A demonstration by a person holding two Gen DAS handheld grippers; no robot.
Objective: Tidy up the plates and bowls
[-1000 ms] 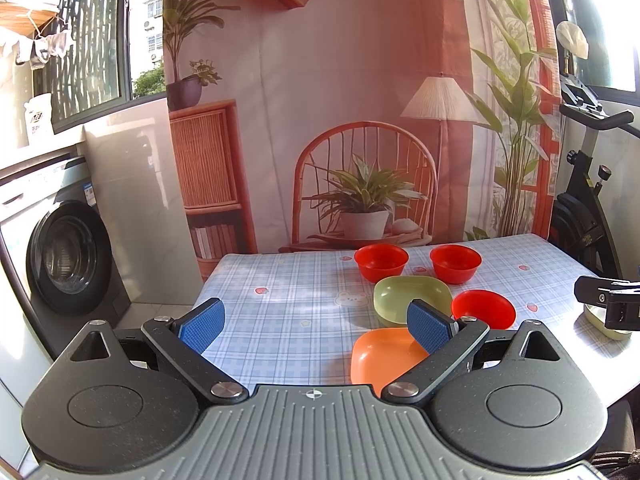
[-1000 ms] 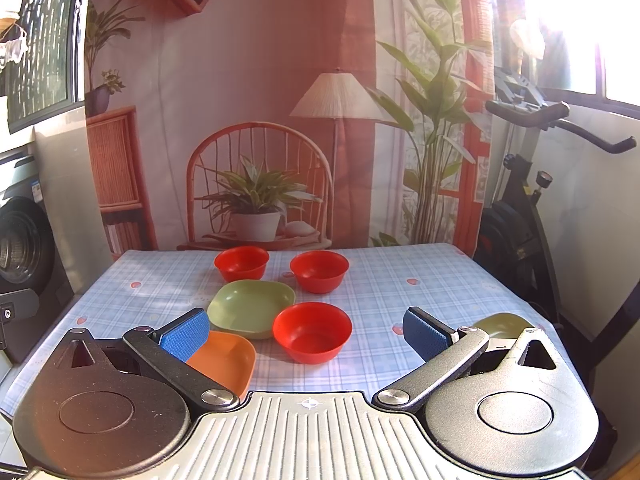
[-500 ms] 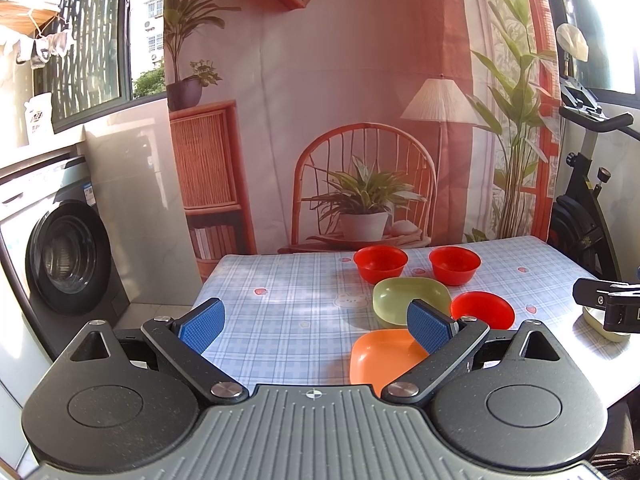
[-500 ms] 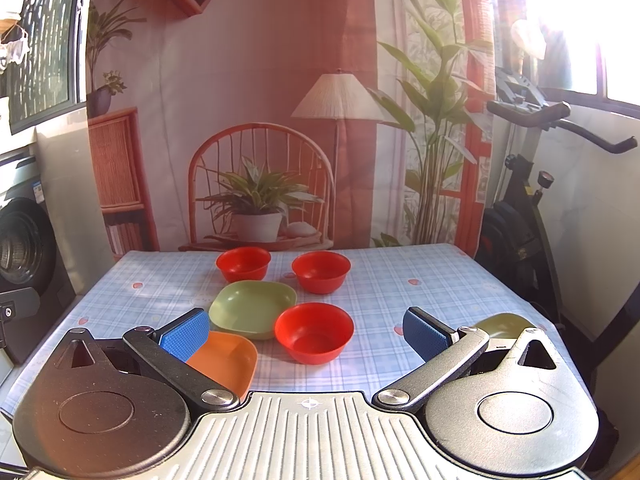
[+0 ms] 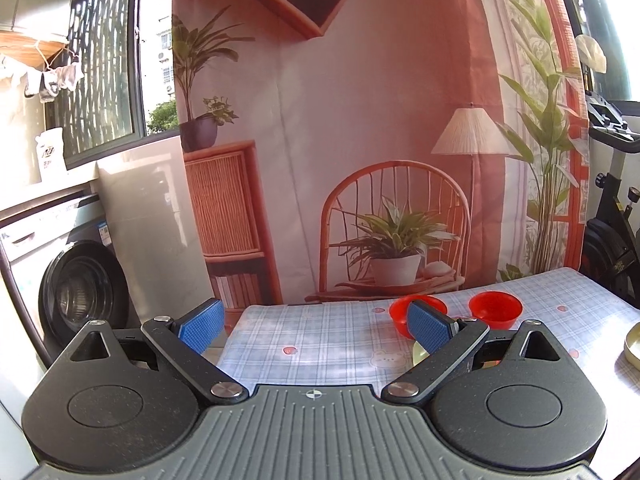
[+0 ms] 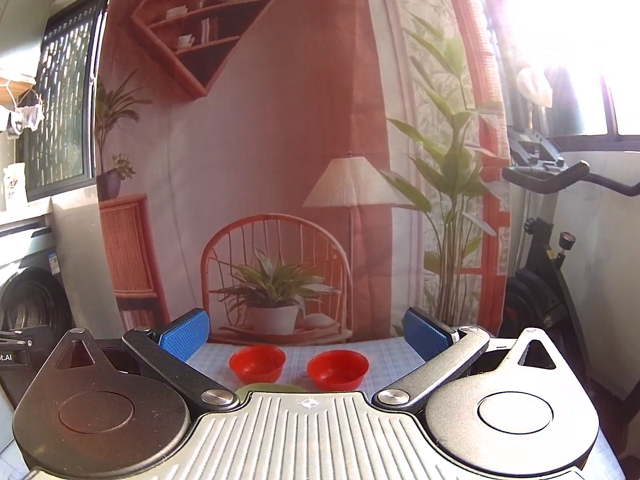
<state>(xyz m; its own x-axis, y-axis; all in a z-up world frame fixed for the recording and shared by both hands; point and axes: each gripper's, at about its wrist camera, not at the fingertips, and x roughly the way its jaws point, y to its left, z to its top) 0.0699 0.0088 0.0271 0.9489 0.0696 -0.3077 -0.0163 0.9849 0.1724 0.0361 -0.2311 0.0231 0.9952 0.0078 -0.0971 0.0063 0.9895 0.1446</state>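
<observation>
Filling the bottom of each frame, both grippers are sitting wide apart with nothing between their blue pads. The left gripper (image 5: 314,326) is hanging over the near edge of the checked table (image 5: 332,336), and its right pad (image 5: 428,330) is covering part of one red bowl (image 5: 400,316). The right gripper (image 6: 306,334) is also spread wide and is touching nothing.

In the lower left of the right wrist view, white letters reading "t.AI" are showing on a black part (image 6: 12,356). The other writing is too small to read.

Just above the right gripper's grey body, a thin green rim (image 6: 270,389) is peeking out. Behind it two red bowls are sitting side by side near the table's far edge, the left bowl (image 6: 257,362) and the right bowl (image 6: 338,369), close but not touching.

Only the left wrist view is showing a pale dish (image 5: 632,344) at the right edge and the washing machine (image 5: 76,300) clearly at the left. Only the right wrist view is showing the whole exercise bike (image 6: 548,240) at the right.
</observation>
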